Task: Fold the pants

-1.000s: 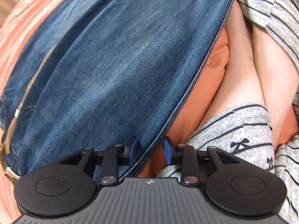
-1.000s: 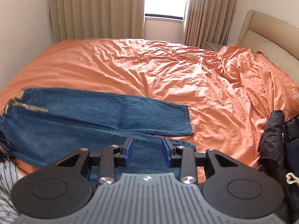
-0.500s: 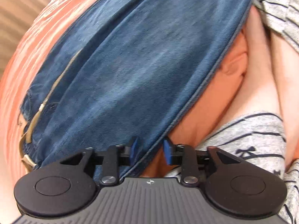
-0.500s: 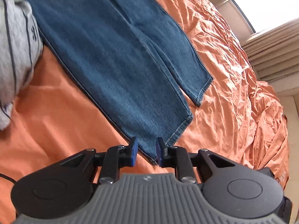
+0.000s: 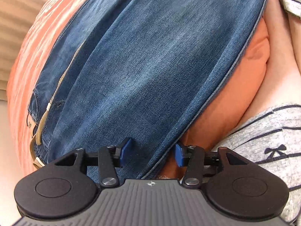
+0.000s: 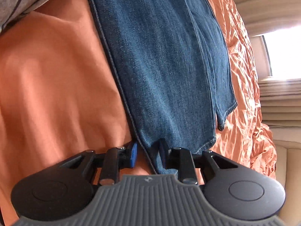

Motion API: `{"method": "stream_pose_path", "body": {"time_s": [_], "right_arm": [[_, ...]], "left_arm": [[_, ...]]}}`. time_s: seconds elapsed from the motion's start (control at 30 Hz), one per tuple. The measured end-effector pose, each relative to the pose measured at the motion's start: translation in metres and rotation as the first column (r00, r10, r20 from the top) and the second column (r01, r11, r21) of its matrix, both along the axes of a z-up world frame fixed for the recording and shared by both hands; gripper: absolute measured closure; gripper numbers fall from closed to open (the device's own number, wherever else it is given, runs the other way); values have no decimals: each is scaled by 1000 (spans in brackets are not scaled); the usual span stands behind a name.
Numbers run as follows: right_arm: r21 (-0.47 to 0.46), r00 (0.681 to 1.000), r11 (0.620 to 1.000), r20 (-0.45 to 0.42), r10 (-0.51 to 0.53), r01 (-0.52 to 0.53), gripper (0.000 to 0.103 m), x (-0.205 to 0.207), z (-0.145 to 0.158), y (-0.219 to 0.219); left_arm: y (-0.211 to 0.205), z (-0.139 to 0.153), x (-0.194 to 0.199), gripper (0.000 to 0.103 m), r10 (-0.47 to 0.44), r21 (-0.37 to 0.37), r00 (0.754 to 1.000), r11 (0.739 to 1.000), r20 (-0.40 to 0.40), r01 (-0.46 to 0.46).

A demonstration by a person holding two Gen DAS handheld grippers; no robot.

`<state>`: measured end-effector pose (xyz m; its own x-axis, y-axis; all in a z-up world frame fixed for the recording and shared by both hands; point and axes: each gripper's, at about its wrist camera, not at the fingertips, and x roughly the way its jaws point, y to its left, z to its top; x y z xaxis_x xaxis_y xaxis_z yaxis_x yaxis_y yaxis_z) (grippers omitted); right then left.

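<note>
Lying flat on the orange bed sheet, the blue denim pants are spread full length, both legs side by side. In the left wrist view the long axis runs from the waistband end at lower left, where a tan belt sits in the loops, up toward the upper right of the picture. In the right wrist view the same axis runs from the top of the picture down to the leg hems at lower right, so the hems point toward the curtained window side of the room. The stitched side seam forms the near edge of the garment in both views. The left gripper is positioned over this near edge close to the waistband end; its jaws are opening, the denim edge lies between the blue pads, and the pads stand clear of the cloth. The right gripper is positioned over the same seam near the hem end; its jaws are opening slightly, the seam passes between the pads, and whether the pads press on the fabric cannot be told. A person in grey striped clothing is just beside the pants, at the near side of the bed. No brand name, label or legible writing can be read on the pants; each gripper body carries only a small moulded emblem, too small to read.
</note>
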<state>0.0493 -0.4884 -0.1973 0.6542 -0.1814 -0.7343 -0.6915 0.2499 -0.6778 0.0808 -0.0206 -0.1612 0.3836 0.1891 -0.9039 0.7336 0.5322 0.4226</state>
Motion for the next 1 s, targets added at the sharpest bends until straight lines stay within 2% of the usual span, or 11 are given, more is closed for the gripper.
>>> {"method": "stream_pose_path", "body": {"time_s": [0.07,0.1,0.17,0.2,0.27,0.37,0.47,0.6,0.83,1.0], "right_arm": [[-6,1000,1000,23,-6,6,89,-4,0,1],[8,999,1000,27,-22,22,95,-4,3,0],[36,997,998,56,-49,47,100,-3,12,-2],[45,995,997,77,-59,55,102,-4,18,-3],[76,990,994,107,-92,84,103,0,32,-4],[120,981,984,126,-146,131,103,8,52,-4],[159,970,972,143,-198,175,103,19,73,-5],[213,947,952,188,-259,219,103,40,107,-5],[247,917,934,240,-317,258,103,103,156,0],[263,902,917,235,-362,299,103,173,168,3]], "left_arm": [[0,-2,0,45,-31,12,1000,999,6,31],[2,0,-4,45,-35,16,999,999,3,34],[4,1,-3,48,-38,27,999,999,4,37],[5,3,-5,53,-44,21,999,999,8,44],[7,8,-9,82,-49,-4,999,999,7,49],[9,24,-23,92,-64,-37,994,997,92,67],[16,48,-24,94,-11,-111,982,993,188,33],[17,86,-12,95,46,-166,945,986,324,9],[10,140,48,95,90,-180,903,984,420,-14],[3,160,114,95,133,-189,889,981,439,-54]]}}
